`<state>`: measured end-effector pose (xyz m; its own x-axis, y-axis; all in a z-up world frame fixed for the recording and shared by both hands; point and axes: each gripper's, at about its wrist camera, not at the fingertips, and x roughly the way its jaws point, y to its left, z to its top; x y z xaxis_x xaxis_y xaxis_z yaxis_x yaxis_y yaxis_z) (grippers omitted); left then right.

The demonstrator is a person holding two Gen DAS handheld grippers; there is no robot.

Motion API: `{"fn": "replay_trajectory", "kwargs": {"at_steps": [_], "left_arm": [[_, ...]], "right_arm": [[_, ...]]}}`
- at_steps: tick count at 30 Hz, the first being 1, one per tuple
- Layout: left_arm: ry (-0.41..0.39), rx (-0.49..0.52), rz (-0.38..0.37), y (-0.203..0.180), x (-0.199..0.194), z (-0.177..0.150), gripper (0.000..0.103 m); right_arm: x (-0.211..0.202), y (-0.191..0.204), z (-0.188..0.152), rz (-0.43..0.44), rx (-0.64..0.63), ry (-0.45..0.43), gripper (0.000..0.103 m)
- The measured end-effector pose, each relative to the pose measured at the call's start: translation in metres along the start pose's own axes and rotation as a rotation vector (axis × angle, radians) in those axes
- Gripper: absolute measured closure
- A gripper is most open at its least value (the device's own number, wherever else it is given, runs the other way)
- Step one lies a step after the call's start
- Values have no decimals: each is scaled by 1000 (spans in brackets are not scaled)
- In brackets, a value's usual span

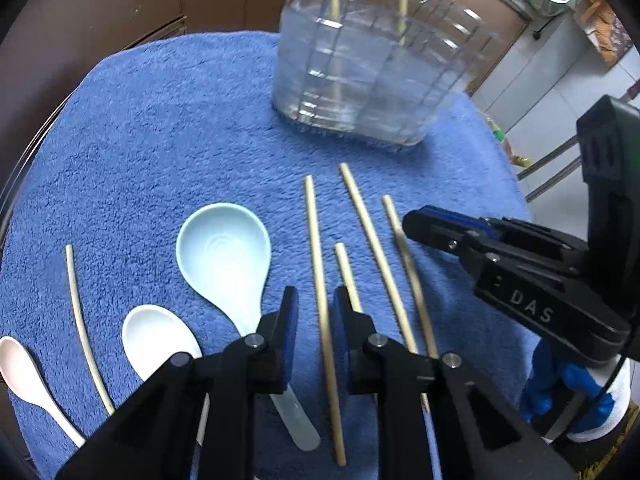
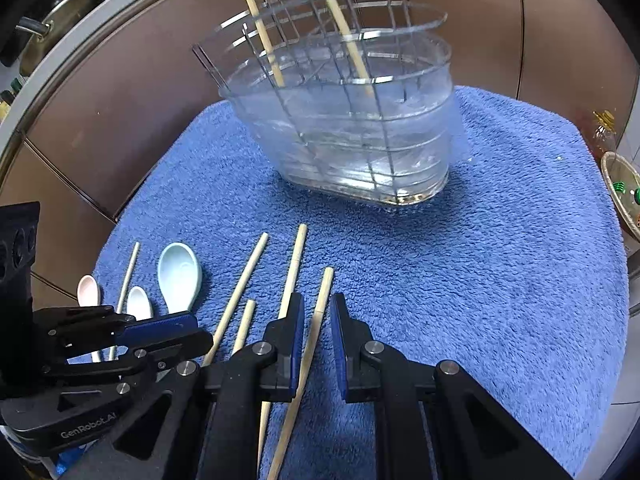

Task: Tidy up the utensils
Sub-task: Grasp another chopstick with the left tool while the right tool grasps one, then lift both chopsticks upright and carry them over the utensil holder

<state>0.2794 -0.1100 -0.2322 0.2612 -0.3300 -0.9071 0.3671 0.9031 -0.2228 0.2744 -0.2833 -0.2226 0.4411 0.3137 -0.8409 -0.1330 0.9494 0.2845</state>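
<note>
So both grippers hang over the blue towel (image 2: 480,280), each straddling a chopstick: left gripper (image 1: 316,308) and right gripper (image 2: 316,320) nearly closed, pads not pressing. Clear utensil holder (image 2: 352,132) stands behind, two chopsticks inside.

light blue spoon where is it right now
The light blue spoon lies on the blue towel, between the white spoon on its left and the chopsticks on its right.
</note>
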Motion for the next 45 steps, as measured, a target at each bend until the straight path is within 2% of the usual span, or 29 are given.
{"fn": "replay_trajectory", "kwargs": {"at_steps": [6,17,20,22,27,29,32,40,45], "left_arm": [[22,4,12,-2,13,3,87],[41,15,54,-19,27,22,88],[41,6,79,-23,28,25,94],[45,-14,69,-19,27,24,98],[11,-60,-4,-10,20,13,99],[-16,-70,-33,-8,12,7,99],[-110,-51,-73,-10,-15,-5,99],[-389,36,-104,-21,-97,-36,98],[-528,60,-117,-29,-135,-34,98]], "right_arm": [[27,8,8,-49,-20,51,90],[50,29,24,-120,-86,87,93],[51,29,24,-111,-83,92,95],[48,28,23,-95,-83,98,97],[15,24,14,-40,-63,58,97],[-2,23,8,-16,-72,29,97],[-30,21,-3,23,-93,-29,97],[-120,25,-26,92,-158,-258,97],[-174,27,-24,109,-188,-400,97]]}}
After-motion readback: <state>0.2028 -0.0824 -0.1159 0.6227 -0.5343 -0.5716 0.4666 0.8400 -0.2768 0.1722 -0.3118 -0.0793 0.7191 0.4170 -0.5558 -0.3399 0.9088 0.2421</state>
